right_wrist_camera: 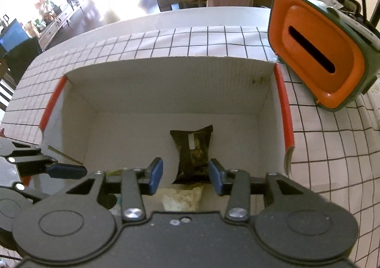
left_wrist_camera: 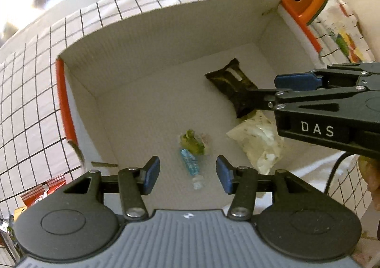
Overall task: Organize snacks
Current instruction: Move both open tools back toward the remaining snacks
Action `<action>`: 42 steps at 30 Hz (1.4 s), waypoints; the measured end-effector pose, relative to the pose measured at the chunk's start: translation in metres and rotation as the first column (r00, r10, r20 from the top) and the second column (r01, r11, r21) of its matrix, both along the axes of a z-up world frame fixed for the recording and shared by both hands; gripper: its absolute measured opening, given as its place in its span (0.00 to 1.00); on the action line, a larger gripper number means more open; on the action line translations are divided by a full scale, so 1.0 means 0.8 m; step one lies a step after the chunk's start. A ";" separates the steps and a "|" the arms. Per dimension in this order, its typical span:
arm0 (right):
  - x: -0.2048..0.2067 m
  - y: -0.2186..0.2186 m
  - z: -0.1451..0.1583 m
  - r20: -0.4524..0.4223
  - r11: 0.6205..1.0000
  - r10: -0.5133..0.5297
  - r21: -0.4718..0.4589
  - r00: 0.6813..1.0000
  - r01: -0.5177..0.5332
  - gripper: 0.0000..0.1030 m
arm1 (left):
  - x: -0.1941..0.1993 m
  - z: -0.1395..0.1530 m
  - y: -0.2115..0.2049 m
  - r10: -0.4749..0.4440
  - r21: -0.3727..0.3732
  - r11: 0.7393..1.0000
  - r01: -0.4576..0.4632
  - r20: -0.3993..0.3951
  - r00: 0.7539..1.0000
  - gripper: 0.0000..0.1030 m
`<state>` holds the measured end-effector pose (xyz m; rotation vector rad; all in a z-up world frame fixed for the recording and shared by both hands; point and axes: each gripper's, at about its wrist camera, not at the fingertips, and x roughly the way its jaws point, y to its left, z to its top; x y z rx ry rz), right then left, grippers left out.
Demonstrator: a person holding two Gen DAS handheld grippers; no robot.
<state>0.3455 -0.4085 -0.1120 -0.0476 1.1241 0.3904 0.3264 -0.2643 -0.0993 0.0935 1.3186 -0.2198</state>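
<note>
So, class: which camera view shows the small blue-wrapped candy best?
The left wrist view: the blue-wrapped candy lies whole on the box floor between the open fingers. In the right wrist view, the gripper body hides almost all of it.

Box (right_wrist_camera: 166,92): pale grey-white inside, finely ribbed; red-orange strips on the two side rims.
Tablecloth (right_wrist_camera: 201,40): white, crossed by a thin black grid.
Dark snack packet (right_wrist_camera: 192,149): black-brown with olive mottling and a small white label.
Pale snack bag (left_wrist_camera: 258,142): translucent white to cream.
Small candy (left_wrist_camera: 190,161): clear wrapper printed bright blue.
Green snack (left_wrist_camera: 191,142): yellow-green in clear wrap.
Container beside box (right_wrist_camera: 315,54): orange face with a black slot, dark green edging.
Left gripper (left_wrist_camera: 187,174): black frame, blue pads, ribbed grey body.
Right gripper (right_wrist_camera: 185,175): black, blue pads.
Red packets (left_wrist_camera: 42,193): red and white.
</note>
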 end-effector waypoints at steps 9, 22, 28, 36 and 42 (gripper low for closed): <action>-0.026 -0.001 0.032 0.059 0.999 0.013 0.052 0.998 -0.016 0.51 | -0.039 0.046 0.015 0.016 -0.030 0.999 -0.013 0.108 0.994 0.55; -0.086 0.008 0.082 0.160 0.989 0.034 0.137 0.987 -0.057 0.77 | -0.108 0.099 0.036 0.046 -0.062 0.998 -0.030 0.265 0.963 0.60; -0.114 0.017 0.097 0.188 0.981 0.037 0.179 0.982 -0.071 0.83 | -0.141 0.115 0.058 0.072 -0.081 0.996 -0.049 0.322 0.944 0.62; -0.158 0.054 0.114 0.246 0.970 0.076 0.207 0.966 -0.129 0.89 | -0.187 0.129 0.105 0.091 -0.082 0.995 -0.064 0.403 0.911 0.66; -0.187 0.097 0.119 0.288 0.963 0.118 0.200 0.950 -0.181 0.92 | -0.221 0.138 0.156 0.124 -0.093 0.991 -0.093 0.433 0.893 0.73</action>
